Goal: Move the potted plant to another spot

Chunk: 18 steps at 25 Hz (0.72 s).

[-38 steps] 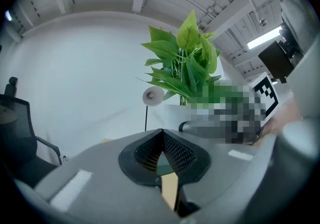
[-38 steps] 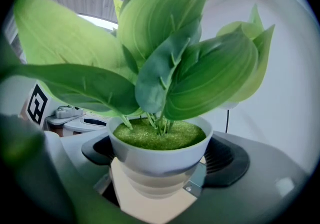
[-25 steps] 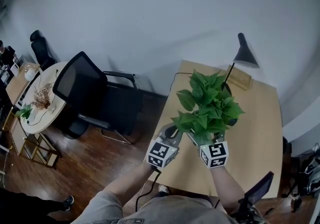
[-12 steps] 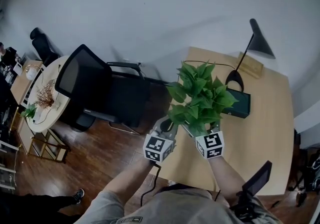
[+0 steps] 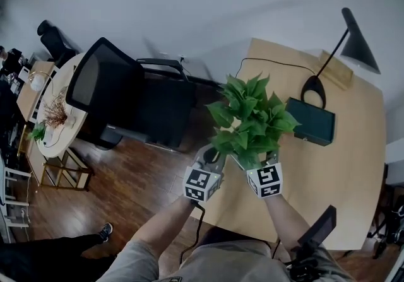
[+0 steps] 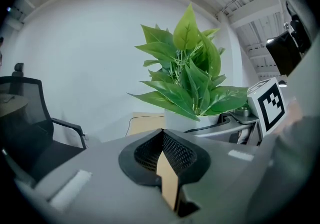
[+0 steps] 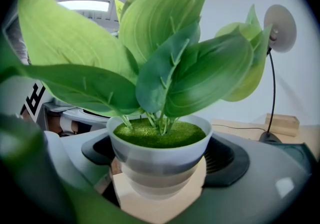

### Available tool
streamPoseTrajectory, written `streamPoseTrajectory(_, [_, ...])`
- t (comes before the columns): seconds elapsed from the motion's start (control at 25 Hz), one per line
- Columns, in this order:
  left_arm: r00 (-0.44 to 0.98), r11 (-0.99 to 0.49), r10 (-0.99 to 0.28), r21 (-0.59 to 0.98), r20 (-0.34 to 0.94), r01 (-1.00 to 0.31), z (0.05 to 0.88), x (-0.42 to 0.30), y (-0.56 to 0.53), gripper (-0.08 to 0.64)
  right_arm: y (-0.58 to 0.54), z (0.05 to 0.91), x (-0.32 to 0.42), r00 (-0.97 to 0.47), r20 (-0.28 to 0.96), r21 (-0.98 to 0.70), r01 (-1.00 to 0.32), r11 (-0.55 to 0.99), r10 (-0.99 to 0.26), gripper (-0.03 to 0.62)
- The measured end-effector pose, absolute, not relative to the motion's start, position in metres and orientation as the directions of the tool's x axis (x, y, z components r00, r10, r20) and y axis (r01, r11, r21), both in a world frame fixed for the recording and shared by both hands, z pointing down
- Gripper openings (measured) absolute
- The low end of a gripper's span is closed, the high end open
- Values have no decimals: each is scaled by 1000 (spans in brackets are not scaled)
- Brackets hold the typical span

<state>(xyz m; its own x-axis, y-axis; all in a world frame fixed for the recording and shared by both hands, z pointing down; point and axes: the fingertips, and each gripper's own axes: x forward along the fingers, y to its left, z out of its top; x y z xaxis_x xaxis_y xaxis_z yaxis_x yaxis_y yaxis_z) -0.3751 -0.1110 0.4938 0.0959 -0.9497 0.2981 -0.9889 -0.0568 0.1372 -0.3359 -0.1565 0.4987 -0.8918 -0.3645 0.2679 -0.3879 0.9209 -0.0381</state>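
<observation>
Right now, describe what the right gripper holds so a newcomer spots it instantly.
At the left edge of the wooden desk, the right gripper clamps the potted plant. Broad green leaves in a white pot set it apart from the flat dark green box and black lamp.

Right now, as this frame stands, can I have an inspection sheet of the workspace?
Surface: light wooden table, mostly bare.
Job's things: potted plant, its white pot clamped in the right gripper, near the table's left edge in the head view.
Clutter: black lamp, dark green box, wooden block, all on the far side.
Grippers: right gripper shut on the pot; left gripper jaws together, empty, beside the plant.
Cables: thin black cable along the table's far edge; another cable hangs below the left gripper.
Surroundings: black office chair, wooden floor, round table far left.
</observation>
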Motion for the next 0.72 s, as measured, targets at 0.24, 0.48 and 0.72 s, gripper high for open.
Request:
streamPoseTrajectory(0.24, [89, -40, -928, 140, 361, -989, 542, -384, -124, -6, -169, 547, -345, -886, 311, -54, -378, 924, -344, 531])
streamPoseTrajectory(0.48, [80, -19, -913, 153, 401, -988, 575, -386, -134, -6, -180, 582, -347, -881, 339, -58, -370, 927, -331, 531])
streamPoseTrajectory(0.72, [63, 15, -901, 176, 430, -984, 599, -388, -141, -6, -190, 606, -352, -877, 354, -53, -365, 929, -325, 531])
